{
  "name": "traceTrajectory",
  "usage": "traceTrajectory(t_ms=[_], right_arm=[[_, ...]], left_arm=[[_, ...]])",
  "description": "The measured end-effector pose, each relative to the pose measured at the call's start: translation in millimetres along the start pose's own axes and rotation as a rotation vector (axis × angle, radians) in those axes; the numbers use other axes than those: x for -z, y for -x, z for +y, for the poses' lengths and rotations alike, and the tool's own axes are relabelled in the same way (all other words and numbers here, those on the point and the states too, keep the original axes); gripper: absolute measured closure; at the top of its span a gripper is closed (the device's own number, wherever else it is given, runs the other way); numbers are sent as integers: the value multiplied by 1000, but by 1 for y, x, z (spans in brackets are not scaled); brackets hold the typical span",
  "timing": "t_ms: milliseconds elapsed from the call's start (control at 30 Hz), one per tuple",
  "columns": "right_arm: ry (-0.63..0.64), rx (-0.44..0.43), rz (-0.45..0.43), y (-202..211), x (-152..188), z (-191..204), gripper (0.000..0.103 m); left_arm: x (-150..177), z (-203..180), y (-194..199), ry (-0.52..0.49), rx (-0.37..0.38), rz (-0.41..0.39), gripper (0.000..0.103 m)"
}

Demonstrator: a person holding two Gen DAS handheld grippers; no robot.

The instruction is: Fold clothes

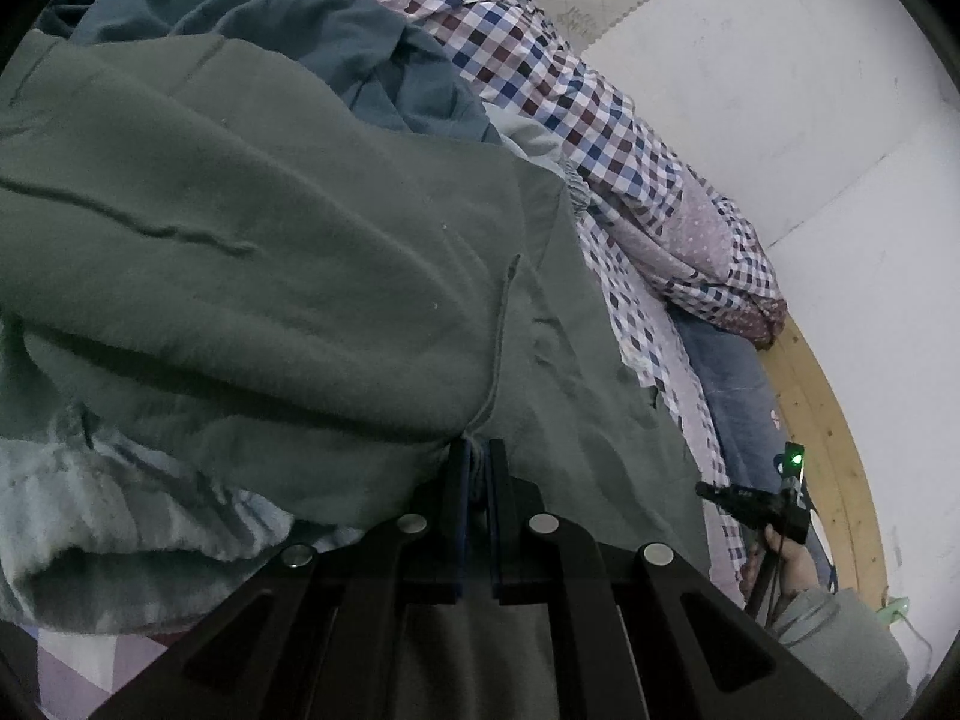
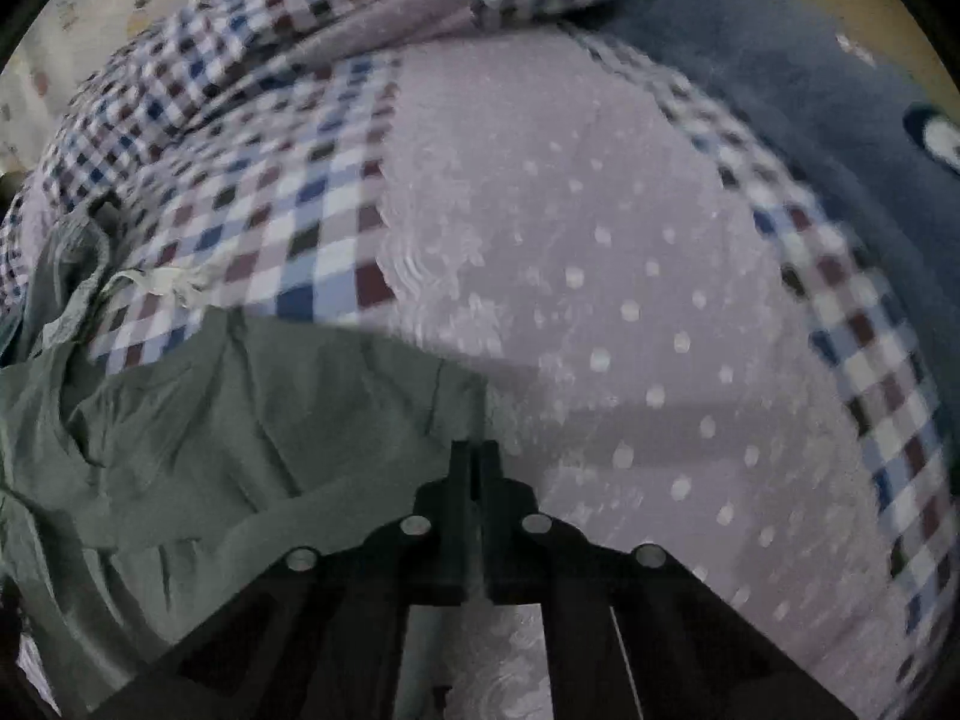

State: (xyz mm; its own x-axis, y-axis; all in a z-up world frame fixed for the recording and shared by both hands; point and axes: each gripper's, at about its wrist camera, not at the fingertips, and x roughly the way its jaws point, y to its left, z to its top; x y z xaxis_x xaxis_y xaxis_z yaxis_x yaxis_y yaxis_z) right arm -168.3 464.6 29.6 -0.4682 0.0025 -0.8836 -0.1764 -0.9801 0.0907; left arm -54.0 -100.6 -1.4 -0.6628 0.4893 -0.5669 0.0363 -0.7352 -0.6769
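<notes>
A grey-green sweatshirt (image 1: 252, 228) lies bunched over the bed and fills most of the left wrist view. My left gripper (image 1: 477, 450) is shut on a fold of it, near a seam running up the cloth. In the right wrist view the same green garment (image 2: 228, 420) lies at lower left, its corner reaching the left finger. My right gripper (image 2: 477, 450) is shut, and only a thin pale slit shows between its fingers. That right gripper (image 1: 750, 501), held by a hand (image 1: 792, 564), also shows at the garment's right edge.
A teal garment (image 1: 288, 6) lies heaped behind the sweatshirt. A checked and dotted lilac bedcover (image 2: 600, 276) spreads under everything, with a blue pillow (image 2: 810, 96) at the far right. The wooden bed edge (image 1: 822, 420) and a white wall (image 1: 780, 90) lie to the right.
</notes>
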Motion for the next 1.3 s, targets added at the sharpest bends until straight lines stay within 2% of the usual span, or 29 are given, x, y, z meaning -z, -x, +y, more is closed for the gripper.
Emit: traceTrajectory(t_ms=[100, 233, 267, 300, 333, 367, 433, 500, 533, 567, 633, 700, 767, 867, 1033, 1200, 1300], right_arm=[[9, 42, -51, 9, -5, -4, 103], [47, 195, -34, -1, -5, -1, 103], [42, 285, -50, 0, -4, 0, 103], [37, 378, -65, 2, -3, 0, 98], [26, 426, -68, 4, -1, -1, 98], [9, 438, -68, 6, 1, -2, 98], [-21, 405, -85, 16, 7, 0, 95], [-41, 351, -132, 37, 19, 6, 88], [-40, 317, -158, 49, 26, 13, 80], [-37, 281, -185, 61, 35, 23, 76], [-27, 195, -225, 85, 57, 42, 63], [-7, 99, -246, 110, 84, 68, 60], [12, 38, -247, 129, 106, 90, 60], [34, -50, -246, 155, 138, 124, 58], [60, -171, -251, 192, 178, 181, 55], [119, -236, -243, 208, 200, 243, 55], [163, -278, -233, 214, 206, 282, 55]], left_arm=[[-2, -4, 4, -31, 18, -19, 100], [-1, -2, -4, -42, -4, -1, 100], [-1, -1, -5, -39, -8, 2, 100], [-1, -1, -5, -35, -8, 4, 100], [-2, -2, -4, -31, -9, 8, 99], [-4, -3, -2, -31, -12, 12, 98], [-6, -4, 5, -34, -16, 2, 93], [-10, -3, 15, -24, -3, -19, 68], [-12, -1, 22, -5, 23, -40, 47], [-15, 1, 29, 14, 48, -60, 38], [-21, 8, 44, 52, 88, -95, 33], [-27, 17, 60, 85, 110, -138, 31], [-34, 29, 80, 121, 107, -198, 19], [-46, 55, 116, 183, 114, -297, 19], [-65, 106, 180, 263, 83, -451, 19], [-74, 176, 254, 343, 3, -622, 19], [-74, 213, 279, 416, 30, -650, 19]])
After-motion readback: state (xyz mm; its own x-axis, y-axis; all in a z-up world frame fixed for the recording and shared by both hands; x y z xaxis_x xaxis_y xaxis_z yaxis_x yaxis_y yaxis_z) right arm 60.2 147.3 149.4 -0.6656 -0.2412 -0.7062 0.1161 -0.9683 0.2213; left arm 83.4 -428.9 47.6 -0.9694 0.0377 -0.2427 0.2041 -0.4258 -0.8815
